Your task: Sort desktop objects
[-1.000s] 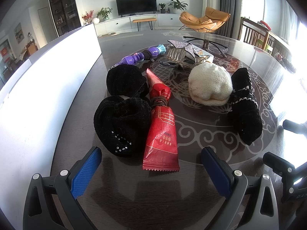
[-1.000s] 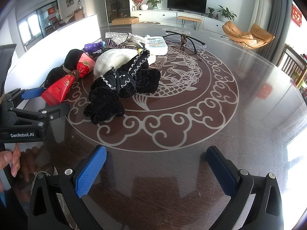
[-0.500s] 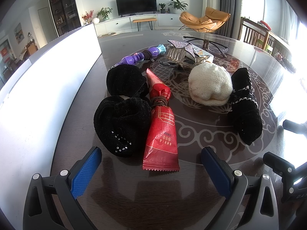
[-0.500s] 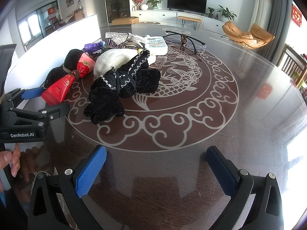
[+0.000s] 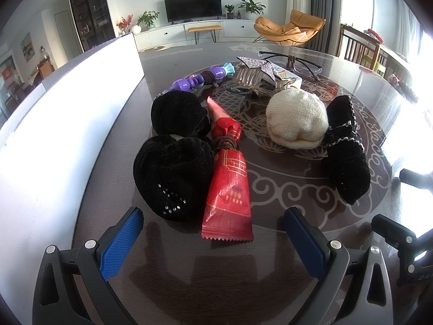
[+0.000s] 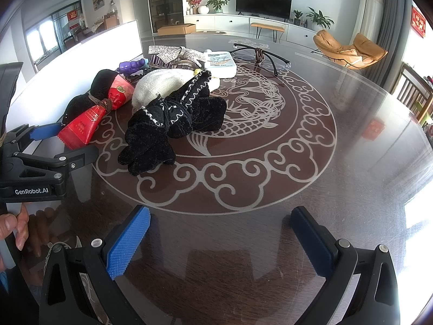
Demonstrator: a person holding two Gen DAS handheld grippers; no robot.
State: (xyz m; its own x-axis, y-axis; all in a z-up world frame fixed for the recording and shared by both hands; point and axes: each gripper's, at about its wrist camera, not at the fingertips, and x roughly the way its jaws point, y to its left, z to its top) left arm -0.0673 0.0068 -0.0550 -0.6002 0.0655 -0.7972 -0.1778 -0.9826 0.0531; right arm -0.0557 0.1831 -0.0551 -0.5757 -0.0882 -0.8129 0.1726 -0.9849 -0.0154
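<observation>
Lying just ahead of the released left claw (image 5: 213,233), a red packet (image 5: 227,189) touches black socks (image 5: 173,168).

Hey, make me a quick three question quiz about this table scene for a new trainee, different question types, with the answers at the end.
1. True or false: the left gripper is shut on the red packet.
2. Multiple choice: what lies directly against the left side of the red packet in the left wrist view? A) eyeglasses B) black fuzzy bundle C) cream knit hat
3. Fill in: the band wound around the red packet's narrow part is ____ in colour.

Key: 1. False; both it and the right gripper are open and hold nothing. 2. B. 3. Brown.
</observation>
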